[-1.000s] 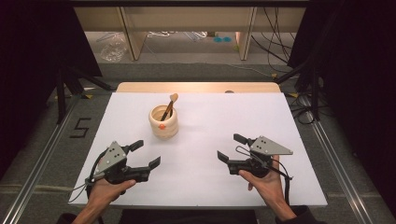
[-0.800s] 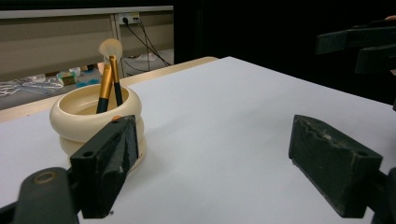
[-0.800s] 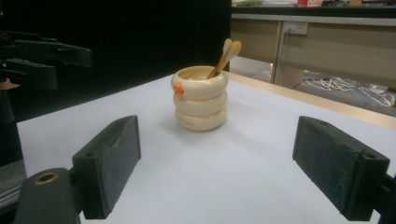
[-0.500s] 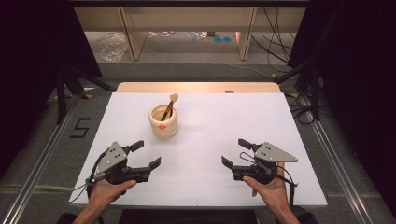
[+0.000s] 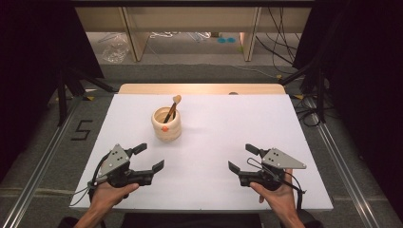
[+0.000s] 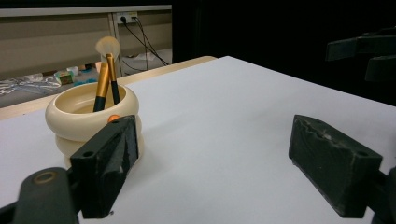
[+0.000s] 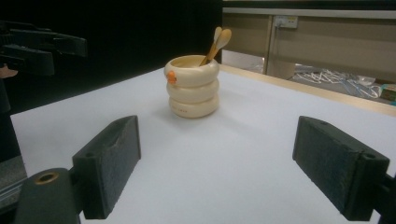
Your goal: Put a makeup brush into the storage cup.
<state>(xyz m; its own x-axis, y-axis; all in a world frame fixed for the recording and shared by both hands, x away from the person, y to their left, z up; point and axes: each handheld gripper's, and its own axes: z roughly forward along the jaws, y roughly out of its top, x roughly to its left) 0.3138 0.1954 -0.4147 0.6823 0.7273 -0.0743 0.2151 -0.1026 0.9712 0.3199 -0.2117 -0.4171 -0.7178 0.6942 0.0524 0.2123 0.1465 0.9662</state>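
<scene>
High view pictures place the left claw [image 5: 146, 157] and the right claw [image 5: 243, 158] nearest the person, each held low over the white worktop [image 5: 223, 128] with jaws spread wide and nothing between them. Beyond them, toward the far edge and nearer the left claw, stands the cream ribbed ceramic cup with a small orange knob [image 5: 166, 124]; it is upright and well apart from both claws. Two gold-and-black handled make-up brushes [image 5: 170, 109] lean inside the cup, bristle heads up and tilted toward the far right of the cup.

The step in hand is judged to be a reach for a brush. It would best be done by the left claw, which is closer to the cup. In the left gripper view the cup [image 6: 91, 119] sits just behind the left jaw, so the claw should be raised above the cup's rim before being carried forward, lest the cup be knocked. The brush handles [image 6: 105, 83] lie close together; one should be singled out and pinched high on its shaft, then drawn along its lean. The cup may be steadied by the right claw, whose view shows the cup [image 7: 192, 87] straight ahead.
</scene>
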